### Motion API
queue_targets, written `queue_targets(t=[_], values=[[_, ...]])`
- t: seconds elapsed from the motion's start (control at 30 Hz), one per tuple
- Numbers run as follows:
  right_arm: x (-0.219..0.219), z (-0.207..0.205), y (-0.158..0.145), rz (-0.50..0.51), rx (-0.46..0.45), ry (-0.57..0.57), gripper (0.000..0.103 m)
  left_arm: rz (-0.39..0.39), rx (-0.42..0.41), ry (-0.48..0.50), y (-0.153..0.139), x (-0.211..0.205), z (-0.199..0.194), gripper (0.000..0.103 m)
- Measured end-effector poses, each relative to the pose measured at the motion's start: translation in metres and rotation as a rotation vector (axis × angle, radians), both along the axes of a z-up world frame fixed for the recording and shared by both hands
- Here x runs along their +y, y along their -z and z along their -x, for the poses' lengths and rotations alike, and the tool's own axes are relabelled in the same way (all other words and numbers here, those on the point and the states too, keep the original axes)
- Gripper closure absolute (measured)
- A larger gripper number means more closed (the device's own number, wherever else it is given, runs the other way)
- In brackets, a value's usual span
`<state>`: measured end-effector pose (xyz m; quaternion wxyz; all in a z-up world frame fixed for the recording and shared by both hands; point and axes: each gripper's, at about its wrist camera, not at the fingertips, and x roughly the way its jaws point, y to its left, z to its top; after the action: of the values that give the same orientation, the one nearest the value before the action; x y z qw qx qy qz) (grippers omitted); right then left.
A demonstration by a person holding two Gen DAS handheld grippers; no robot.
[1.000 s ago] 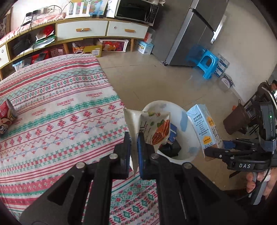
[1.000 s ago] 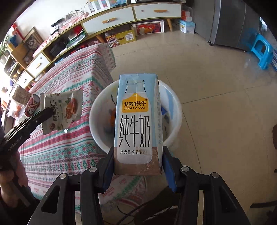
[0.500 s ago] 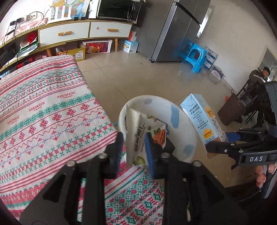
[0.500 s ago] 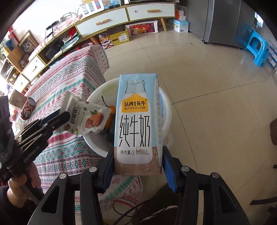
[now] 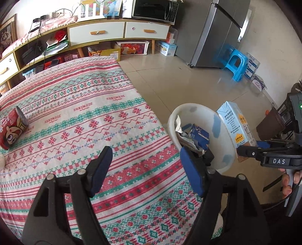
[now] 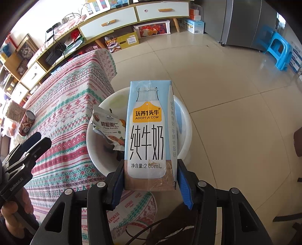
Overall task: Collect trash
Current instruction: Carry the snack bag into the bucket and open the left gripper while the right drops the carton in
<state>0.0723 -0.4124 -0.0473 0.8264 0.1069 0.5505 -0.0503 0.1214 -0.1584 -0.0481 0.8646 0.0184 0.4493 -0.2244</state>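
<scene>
- A grey fridge (image 5: 217,35) stands against the far wall.
- A blue plastic stool (image 5: 236,64) sits on the tiled floor (image 6: 217,79) just beside the fridge.
- A black microwave (image 5: 154,9) rests on top of a long sideboard (image 5: 117,32) with white drawers.
- Cardboard boxes (image 5: 105,51) lie on the floor under the sideboard.
- A red, green and white patterned cloth (image 5: 79,116) covers the surface.
- A framed picture (image 6: 25,50) leans at the sideboard's far end.

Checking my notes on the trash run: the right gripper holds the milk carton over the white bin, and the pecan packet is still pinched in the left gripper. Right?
Not quite. The pecan packet lies in the white bin, as the right wrist view shows; the left gripper has just been opening and stands empty. The right gripper does hold the milk carton over the bin.
</scene>
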Motion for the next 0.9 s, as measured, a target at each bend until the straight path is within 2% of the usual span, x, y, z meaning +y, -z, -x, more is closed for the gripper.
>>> queue_targets(t=[0.4, 0.9], values=[[0.028, -0.029, 0.006, 0.047, 0.03, -0.033, 0.051, -0.037, 0.024, -0.053, -0.004, 0.037, 0.005, 0.021], [0.037, -0.061, 0.017, 0.105, 0.072, -0.021, 0.051, -0.053, 0.031, -0.135, -0.008, 0.092, 0.011, 0.02]])
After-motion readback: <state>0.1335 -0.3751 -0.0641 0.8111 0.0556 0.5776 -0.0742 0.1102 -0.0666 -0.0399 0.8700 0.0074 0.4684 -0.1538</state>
